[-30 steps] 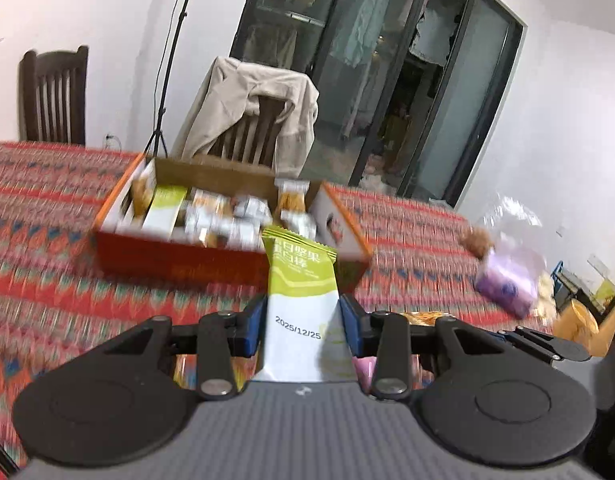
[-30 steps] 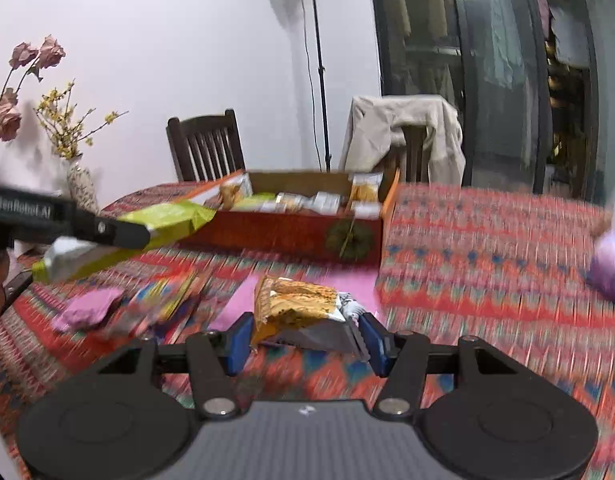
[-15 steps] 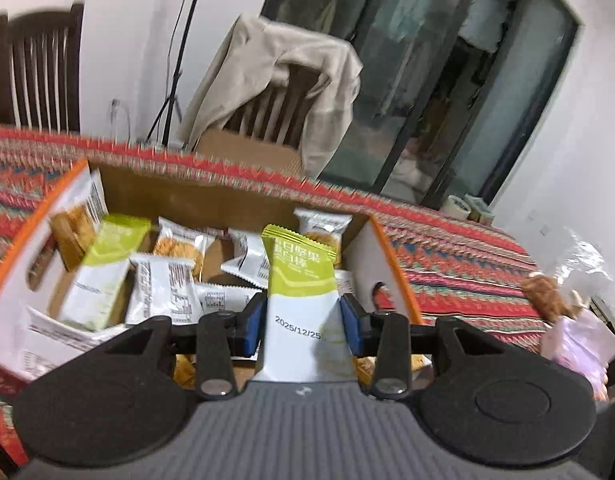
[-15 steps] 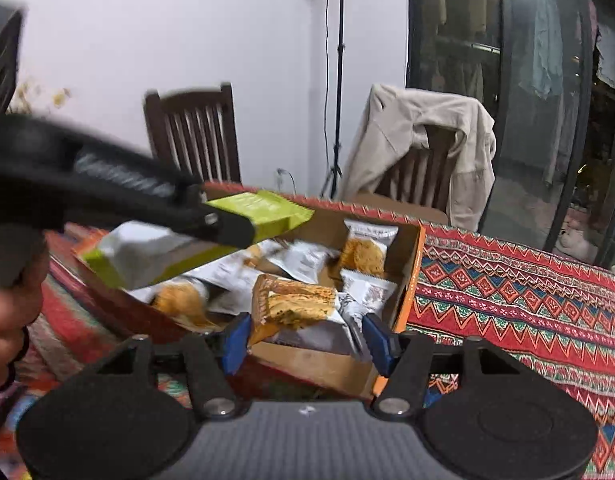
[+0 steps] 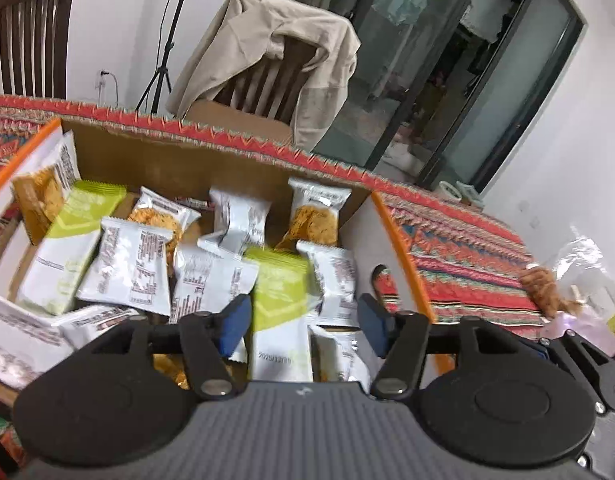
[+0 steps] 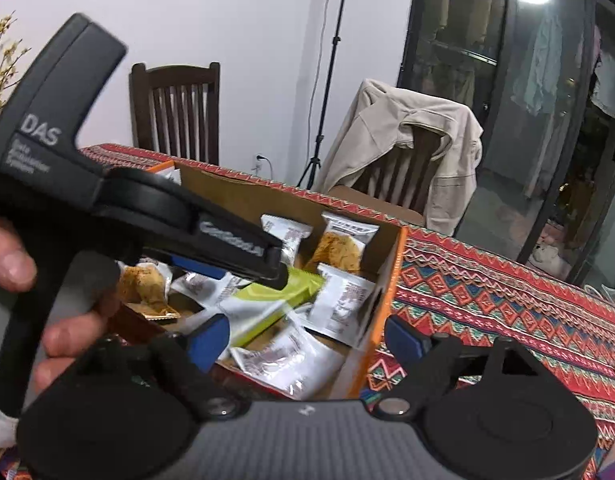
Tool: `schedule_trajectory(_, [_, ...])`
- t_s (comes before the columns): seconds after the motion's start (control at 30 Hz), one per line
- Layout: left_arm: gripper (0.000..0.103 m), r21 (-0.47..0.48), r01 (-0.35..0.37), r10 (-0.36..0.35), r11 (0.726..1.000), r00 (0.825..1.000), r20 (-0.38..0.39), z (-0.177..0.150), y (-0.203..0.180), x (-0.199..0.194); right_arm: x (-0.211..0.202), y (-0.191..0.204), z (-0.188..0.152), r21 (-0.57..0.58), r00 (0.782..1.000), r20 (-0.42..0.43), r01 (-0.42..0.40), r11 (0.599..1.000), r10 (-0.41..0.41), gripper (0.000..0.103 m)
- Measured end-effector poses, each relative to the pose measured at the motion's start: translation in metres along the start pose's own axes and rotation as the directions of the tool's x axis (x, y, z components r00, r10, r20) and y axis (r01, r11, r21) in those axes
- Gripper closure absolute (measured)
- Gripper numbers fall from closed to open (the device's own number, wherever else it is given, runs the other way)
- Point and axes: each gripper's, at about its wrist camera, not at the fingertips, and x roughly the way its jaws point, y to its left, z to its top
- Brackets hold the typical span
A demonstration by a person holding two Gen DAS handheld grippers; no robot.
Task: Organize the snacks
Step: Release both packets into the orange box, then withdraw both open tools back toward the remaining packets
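Left wrist view: the left gripper (image 5: 303, 326) hangs over the near part of the cardboard snack box (image 5: 395, 240), which stands on the patterned tablecloth (image 5: 467, 240). Its jaws are opening. The green-and-white snack packet (image 5: 281, 308) lies between the blue pads (image 5: 235, 324) with clear gaps on both sides, so it is released and resting on the white-wrapped packets (image 5: 131, 264) already in the box. A second green packet (image 5: 73, 248) lies at the box's left side. The picture is slightly blurred, so whether the released packet has fully settled cannot be confirmed.

Right wrist view: the right gripper (image 6: 305, 340) is at the box's near right corner, jaws opening and nothing between them; a white-wrapped packet (image 6: 291, 364) lies in the box below. The left gripper's finger (image 6: 235, 252) crosses just above the green packet, with the person's hand (image 6: 11, 264) at the handle.

Assessment: both drops appear made. To finish the step well, each gripper should open fully before withdrawing, then lift straight up and back so no pad drags a wrapper out. The two tools are close together over one corner; they should withdraw apart, not across each other. The right one should clear the orange box edge (image 6: 391, 288) without nudging it.
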Motion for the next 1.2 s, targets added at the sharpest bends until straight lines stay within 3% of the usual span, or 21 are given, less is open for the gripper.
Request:
schedule_trajectory(0.2, [0.031, 0.106, 0.005, -0.015, 0.994, 0.995, 0.101, -0.001, -0.01, -0.084, -0.05, 0.005, 0.007, -0.01, 0.997, 0.072, 0.014, 1.0, -0.013, 0.019])
schedule_trajectory(0.37, [0.024, 0.201, -0.007, -0.028, 0.98, 0.984, 0.173, -0.027, -0.009, -0.164, -0.107, 0.017, 0.002, -0.029, 0.992, 0.123, 0.013, 0.999, -0.009, 0.018])
schedule_trajectory(0.57, [0.014, 0.289, -0.098, 0.023, 0.952, 0.967, 0.254, -0.087, 0.002, -0.249, -0.174, 0.038, -0.023, -0.021, 0.986, 0.167, 0.0, 1.0, 0.004, 0.015])
schedule_trajectory(0.7, [0.004, 0.319, -0.148, 0.04, 0.936, 0.945, 0.323, -0.141, 0.012, -0.295, -0.216, 0.059, -0.057, -0.001, 0.981, 0.191, -0.021, 1.0, 0.021, 0.01])
schedule_trajectory(0.87, [0.003, 0.292, -0.187, 0.089, 0.938, 0.943, 0.319, -0.205, 0.029, -0.317, -0.246, 0.084, -0.111, 0.029, 0.988, 0.157, 0.002, 1.0, -0.007, 0.009])
schedule_trajectory(0.97, [0.003, 0.224, -0.259, 0.186, 0.94, 0.935, 0.301, -0.24, 0.043, -0.316, -0.256, 0.1, -0.144, 0.064, 0.99, 0.141, 0.022, 0.998, -0.031, 0.008])
schedule_trajectory(1.07, [0.003, 0.18, -0.319, 0.269, 0.931, 0.928, 0.257, -0.261, 0.059, -0.308, -0.258, 0.109, -0.182, 0.16, 0.991, 0.129, 0.013, 0.987, -0.034, 0.008])
schedule_trajectory(1.2, [0.003, 0.15, -0.332, 0.298, 0.931, 0.932, 0.207, -0.277, 0.074, -0.309, -0.253, 0.118, -0.219, 0.271, 0.997, 0.072, 0.005, 0.963, -0.025, 0.009])
